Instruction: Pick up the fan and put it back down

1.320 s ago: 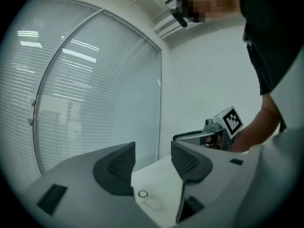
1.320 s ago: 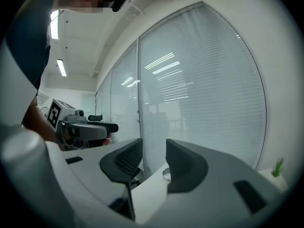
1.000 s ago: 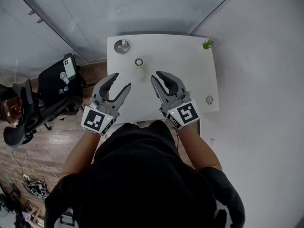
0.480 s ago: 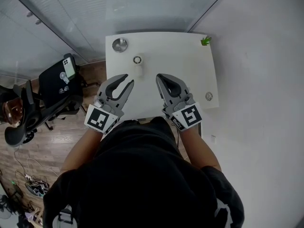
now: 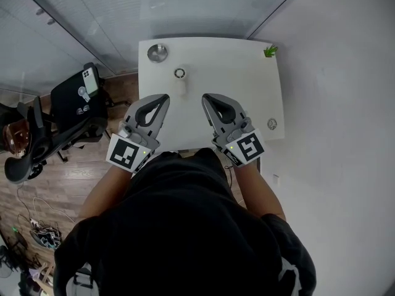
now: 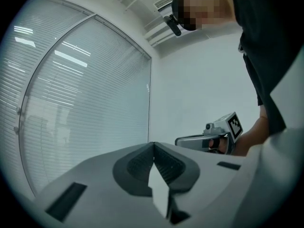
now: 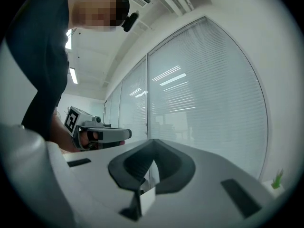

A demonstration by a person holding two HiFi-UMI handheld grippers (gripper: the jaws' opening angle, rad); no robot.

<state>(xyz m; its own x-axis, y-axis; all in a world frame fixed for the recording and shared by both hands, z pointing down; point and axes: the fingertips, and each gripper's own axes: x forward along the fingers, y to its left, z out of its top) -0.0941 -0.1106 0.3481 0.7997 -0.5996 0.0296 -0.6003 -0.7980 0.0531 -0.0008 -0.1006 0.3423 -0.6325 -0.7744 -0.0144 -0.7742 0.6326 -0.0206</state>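
A small white fan [image 5: 181, 82] with a round head sits on the white table [image 5: 247, 85], towards the back left. My left gripper [image 5: 164, 97] hovers over the table's near part, just short of the fan and to its left. Its jaws have just been closing and now meet with nothing between them, as the left gripper view [image 6: 153, 144] also shows. My right gripper [image 5: 206, 97] is level with it, to the right of the fan, also shut and empty [image 7: 153, 140]. The fan is hidden in both gripper views.
A silver bowl [image 5: 157, 53] stands at the table's back left corner and a small green plant [image 5: 270, 52] at the back right. A small round object [image 5: 271, 124] lies near the right edge. A black chair [image 5: 74, 113] stands left of the table, with window blinds behind.
Both grippers' jaws have closed, the right first and then the left. The hands stayed almost in place over the table's near edge. The fan has not moved.
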